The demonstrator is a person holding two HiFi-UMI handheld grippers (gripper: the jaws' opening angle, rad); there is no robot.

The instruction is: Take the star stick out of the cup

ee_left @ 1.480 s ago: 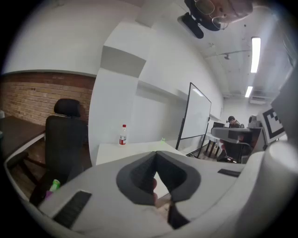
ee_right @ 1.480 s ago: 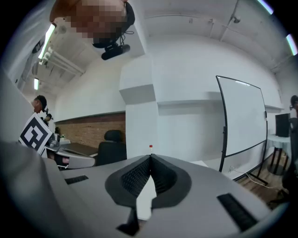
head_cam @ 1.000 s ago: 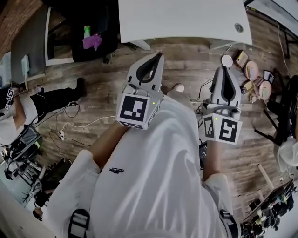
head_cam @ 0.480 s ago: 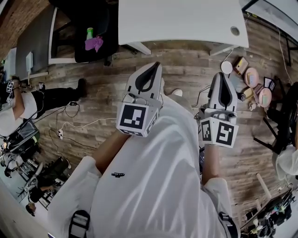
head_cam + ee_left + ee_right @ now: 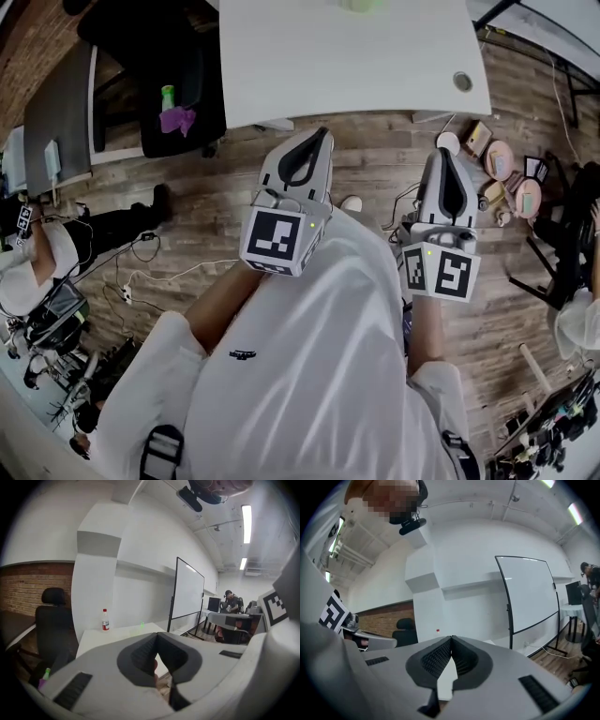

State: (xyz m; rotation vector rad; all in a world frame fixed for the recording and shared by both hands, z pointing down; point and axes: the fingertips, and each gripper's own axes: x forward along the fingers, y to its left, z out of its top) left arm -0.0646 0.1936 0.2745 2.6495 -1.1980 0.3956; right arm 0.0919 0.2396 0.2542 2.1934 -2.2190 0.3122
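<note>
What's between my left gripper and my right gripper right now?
The head view shows wooden floor and what looks like a white shoe toe between the left gripper and the right gripper.

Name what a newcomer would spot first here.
Two grippers with marker cubes are held out over the wood floor. The left tongs and right tongs are both shut with nothing between them. Ahead stands a white table carrying a red-labelled bottle and a small green thing too faint to name.
</note>
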